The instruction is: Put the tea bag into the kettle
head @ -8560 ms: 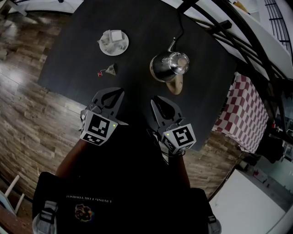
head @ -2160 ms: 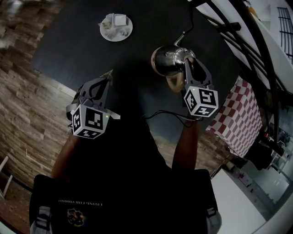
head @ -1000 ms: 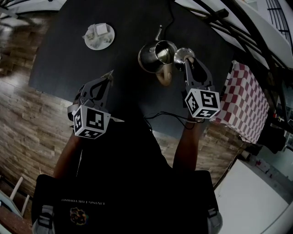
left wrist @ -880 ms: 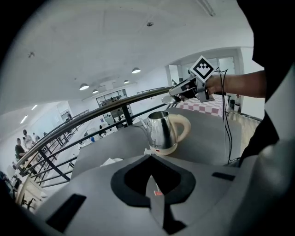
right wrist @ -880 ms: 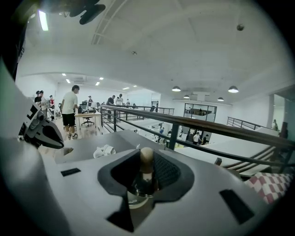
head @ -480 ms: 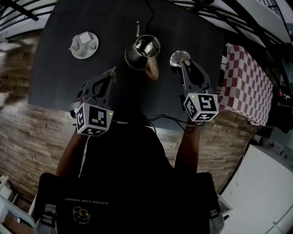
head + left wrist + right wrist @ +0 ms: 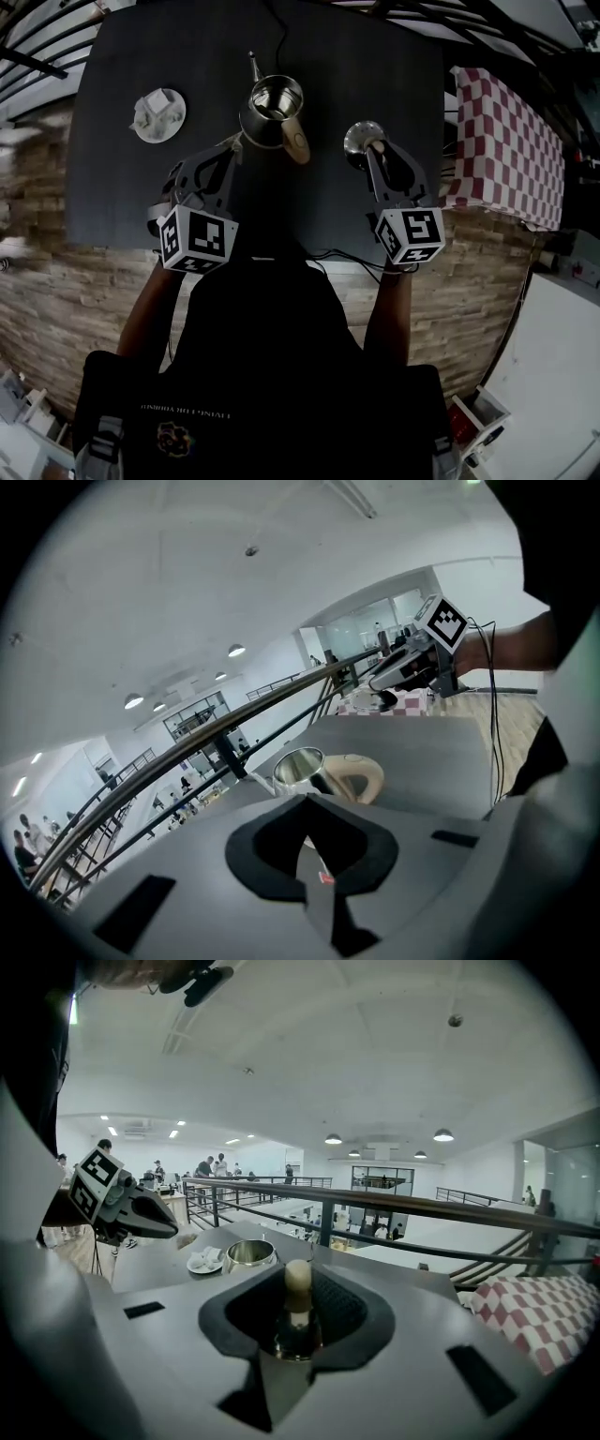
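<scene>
Tea bag (image 7: pixel 235 142) pinched in left claw (image 7: pixel 228 153).

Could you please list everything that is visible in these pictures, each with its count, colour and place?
table: one, dark grey, centre of head view
kettle: one, silver with beige handle, open, far middle of table
saucer: one, white, left of kettle, holds white packets
checked cloth: one, red and white, right of table
lid: one, silver, right of kettle
tea bag: one, pale, beside kettle
left hand-held gripper: grey, shut on tea bag
right hand-held gripper: grey, shut on lid
</scene>
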